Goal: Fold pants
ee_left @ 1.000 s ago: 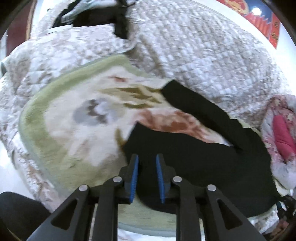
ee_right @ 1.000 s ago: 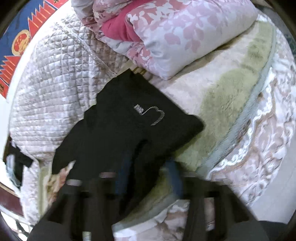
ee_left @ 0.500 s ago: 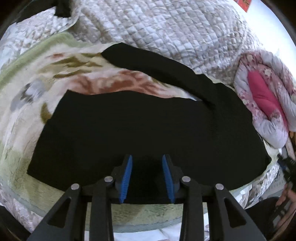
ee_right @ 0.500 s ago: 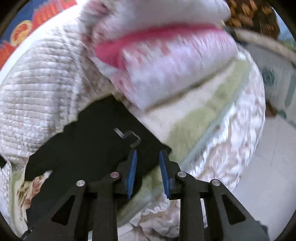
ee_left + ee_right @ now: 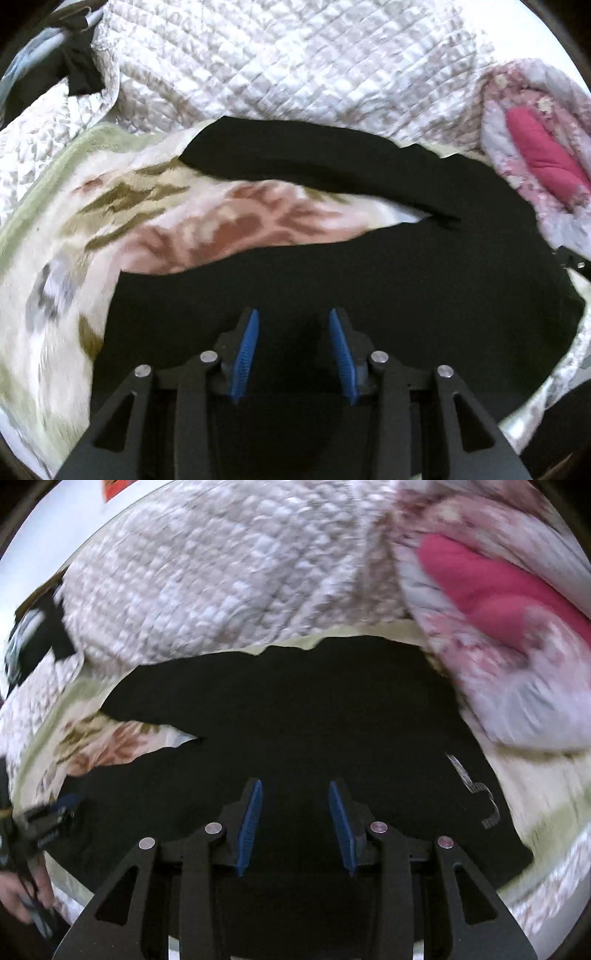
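Black pants [image 5: 369,273] lie spread on a floral fleece blanket [image 5: 207,221] on the bed, legs splayed apart toward the left. In the right wrist view the pants [image 5: 314,720] show a small white logo [image 5: 476,794] near the waist at right. My left gripper [image 5: 293,325] is open, hovering over the near leg with nothing between its blue pads. My right gripper [image 5: 295,797] is open over the upper part of the pants, empty. The left gripper also shows at the left edge of the right wrist view [image 5: 51,816].
A quilted beige bedspread [image 5: 295,66] is bunched behind the pants. A rolled pink floral duvet [image 5: 535,166] sits at the right, touching the waist end; it also shows in the right wrist view [image 5: 509,627]. Dark clothes [image 5: 77,74] lie at the far left.
Both grippers have moved in over the pants and opened wider. The right one swung left, from the duvet side to above the waist area.
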A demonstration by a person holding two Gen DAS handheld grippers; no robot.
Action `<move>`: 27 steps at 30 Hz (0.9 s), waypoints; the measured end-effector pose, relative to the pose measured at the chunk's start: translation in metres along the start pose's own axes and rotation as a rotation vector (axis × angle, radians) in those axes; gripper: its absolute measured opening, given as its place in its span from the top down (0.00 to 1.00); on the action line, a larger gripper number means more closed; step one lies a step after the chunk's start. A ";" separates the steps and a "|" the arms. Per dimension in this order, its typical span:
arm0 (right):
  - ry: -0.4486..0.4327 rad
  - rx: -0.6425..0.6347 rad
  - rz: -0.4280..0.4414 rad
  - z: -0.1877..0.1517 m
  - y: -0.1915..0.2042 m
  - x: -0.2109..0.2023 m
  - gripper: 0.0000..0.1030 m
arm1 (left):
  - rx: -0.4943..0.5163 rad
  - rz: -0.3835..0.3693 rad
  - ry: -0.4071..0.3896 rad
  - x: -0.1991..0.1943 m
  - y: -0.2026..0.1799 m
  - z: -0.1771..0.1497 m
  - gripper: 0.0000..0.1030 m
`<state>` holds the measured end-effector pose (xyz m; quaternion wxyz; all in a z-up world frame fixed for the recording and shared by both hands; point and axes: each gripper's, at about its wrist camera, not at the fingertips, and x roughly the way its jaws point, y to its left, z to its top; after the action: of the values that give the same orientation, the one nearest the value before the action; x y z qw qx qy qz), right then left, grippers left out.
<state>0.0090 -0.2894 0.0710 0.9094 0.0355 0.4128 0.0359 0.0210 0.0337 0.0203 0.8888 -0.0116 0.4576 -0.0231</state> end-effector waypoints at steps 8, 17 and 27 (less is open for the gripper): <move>0.110 0.045 -0.016 -0.006 -0.014 0.040 0.56 | -0.049 -0.002 0.004 0.008 0.012 0.002 0.50; 0.100 -0.052 0.094 -0.009 0.028 0.043 0.56 | 0.028 -0.097 -0.044 -0.016 -0.030 0.007 0.50; 0.103 -0.099 0.120 0.010 0.032 0.052 0.50 | 0.118 -0.112 -0.033 0.000 -0.050 0.033 0.50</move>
<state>0.0491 -0.2533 0.0418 0.8839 0.0132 0.4538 0.1123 0.0460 -0.0159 0.0412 0.8927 0.0145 0.4392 -0.0997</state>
